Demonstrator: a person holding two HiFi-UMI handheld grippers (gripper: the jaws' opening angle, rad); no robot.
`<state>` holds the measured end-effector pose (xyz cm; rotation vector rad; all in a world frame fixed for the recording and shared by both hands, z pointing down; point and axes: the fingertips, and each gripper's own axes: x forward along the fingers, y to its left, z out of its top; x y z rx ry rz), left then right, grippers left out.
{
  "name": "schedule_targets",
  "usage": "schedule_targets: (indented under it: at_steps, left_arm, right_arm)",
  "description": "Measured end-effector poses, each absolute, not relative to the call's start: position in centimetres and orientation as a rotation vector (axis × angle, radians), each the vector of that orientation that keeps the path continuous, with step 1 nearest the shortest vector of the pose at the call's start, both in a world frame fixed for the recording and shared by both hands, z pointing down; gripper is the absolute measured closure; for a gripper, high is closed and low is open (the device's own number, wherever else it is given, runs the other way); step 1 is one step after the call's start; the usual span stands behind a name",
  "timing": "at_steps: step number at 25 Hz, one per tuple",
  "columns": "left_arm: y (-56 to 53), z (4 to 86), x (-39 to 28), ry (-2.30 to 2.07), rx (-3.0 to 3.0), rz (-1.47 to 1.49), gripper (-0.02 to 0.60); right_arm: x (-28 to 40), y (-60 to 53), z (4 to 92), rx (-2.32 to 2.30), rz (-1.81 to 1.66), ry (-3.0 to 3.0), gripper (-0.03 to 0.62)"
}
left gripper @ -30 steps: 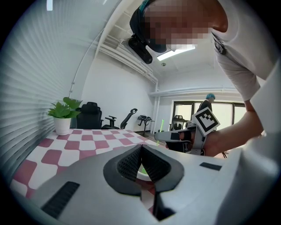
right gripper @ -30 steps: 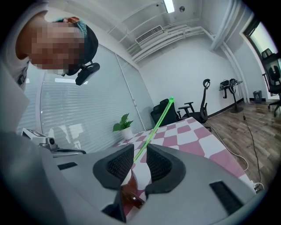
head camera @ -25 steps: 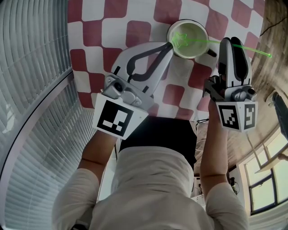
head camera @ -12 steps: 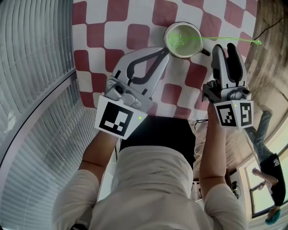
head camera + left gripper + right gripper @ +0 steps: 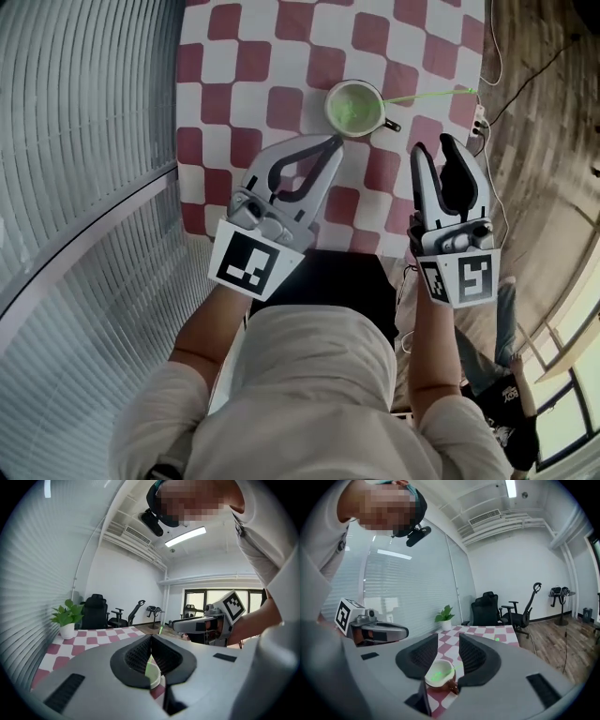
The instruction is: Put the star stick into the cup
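Note:
A white cup stands on the red-and-white checked table. The green star stick lies in it, star end inside, its thin shaft slanting out over the rim to the right. My left gripper hovers just short of the cup on its near left, shut with nothing in it. My right gripper is raised near and right of the cup, open. Its jaws have just been closing a little after spreading wide, and nothing is between them. The cup shows below the right jaws, glowing green inside. A sliver of the cup shows through the left jaws.
A potted plant sits at the table's far end. Office chairs stand beyond it. The table's right edge drops to a wooden floor with a cable. Window blinds run along the left.
The right gripper let go of the stick, which now rests in the cup. Both grippers have risen and drawn back from the cup; the right jaws stand wider.

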<state>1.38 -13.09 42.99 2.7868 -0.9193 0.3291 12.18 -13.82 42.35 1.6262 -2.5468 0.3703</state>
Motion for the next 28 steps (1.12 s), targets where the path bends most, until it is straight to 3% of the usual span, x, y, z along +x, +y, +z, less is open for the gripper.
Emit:
schedule_targets:
  at_steps: [16,28]
  left_arm:
    - [-10.0,31.3,2.9,-0.834,2.944,0.268,0.549]
    - [-7.2,22.6,3.1,-0.851,3.008,0.177,0.549]
  right_arm:
    - [9.7,-8.9,30.0,1.507,0.143,-2.612,0.533]
    - [7.0,-7.1,20.4,1.517,0.097,-2.689,0.551]
